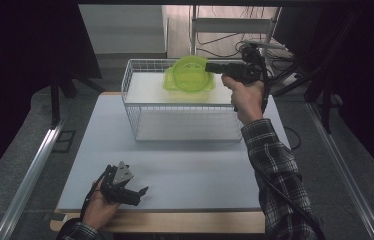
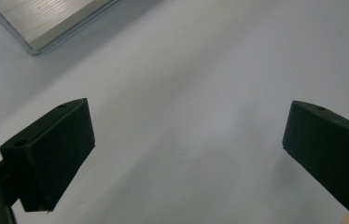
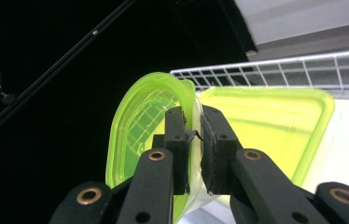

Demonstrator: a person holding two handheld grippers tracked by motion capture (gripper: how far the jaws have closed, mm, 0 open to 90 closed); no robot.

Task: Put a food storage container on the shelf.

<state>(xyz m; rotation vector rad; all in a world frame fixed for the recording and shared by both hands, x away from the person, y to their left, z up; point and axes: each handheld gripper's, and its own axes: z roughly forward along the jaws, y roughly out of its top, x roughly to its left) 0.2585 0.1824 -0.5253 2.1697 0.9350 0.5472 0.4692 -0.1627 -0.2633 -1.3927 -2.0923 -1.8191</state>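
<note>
Two translucent green plastic bowls [image 3: 154,135] are nesting; our right gripper [image 3: 193,140] is pinching one rim over the white wire basket [image 1: 140,107], risking slipping; our left gripper [image 2: 186,140] is gaping empty.

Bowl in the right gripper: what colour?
Translucent lime green bowl, clearest in the right gripper view, pinched at its rim by the right gripper.

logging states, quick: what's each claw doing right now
Left claw: open, holding nothing, low over the table.
Right claw: shut on the green bowl rim, over the basket.
</note>
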